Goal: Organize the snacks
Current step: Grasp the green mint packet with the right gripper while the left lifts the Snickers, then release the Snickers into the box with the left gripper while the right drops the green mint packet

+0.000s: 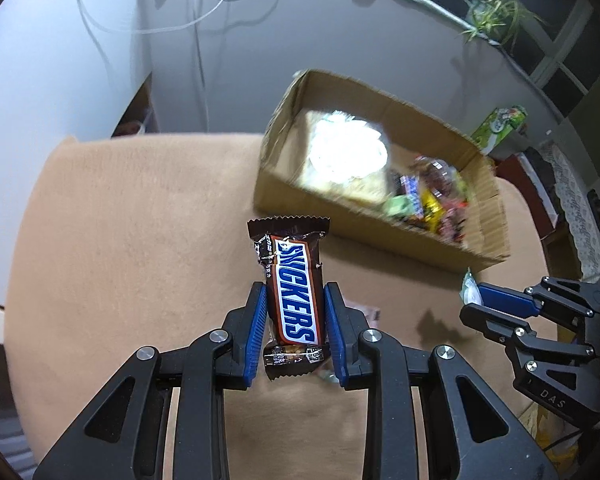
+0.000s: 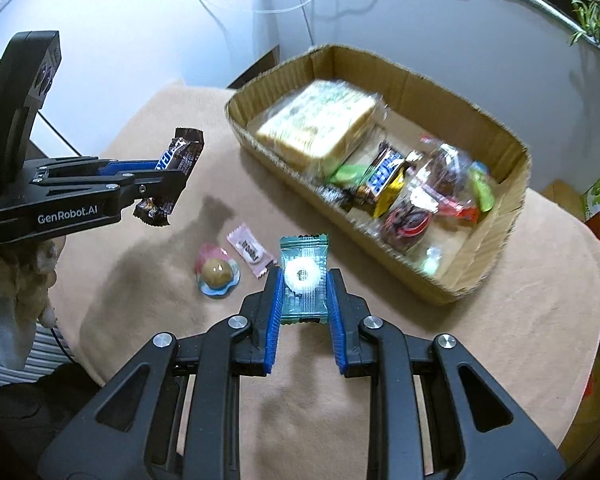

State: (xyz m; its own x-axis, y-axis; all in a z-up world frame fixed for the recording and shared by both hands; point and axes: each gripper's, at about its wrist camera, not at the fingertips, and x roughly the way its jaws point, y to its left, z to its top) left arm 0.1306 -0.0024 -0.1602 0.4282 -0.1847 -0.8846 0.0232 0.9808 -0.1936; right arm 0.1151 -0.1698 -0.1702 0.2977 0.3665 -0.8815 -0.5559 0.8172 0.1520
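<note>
Left gripper (image 1: 296, 312) squeezes Snickers bar (image 1: 294, 292) at middle; firm, light, wrapper slippery. Right gripper (image 2: 305, 292) pinches mint candy packet (image 2: 303, 276); thin, crinkly, hard ring inside.

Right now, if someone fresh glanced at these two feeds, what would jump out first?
The Snickers bar clamped upright in the left hand-held gripper, held above the tan cloth. Next, the ring candy packet pinched in the right hand-held gripper. Behind both sits the open cardboard box, already holding wrapped bread and mixed sweets, while a pink candy and a round foil sweet lie loose on the cloth.
</note>
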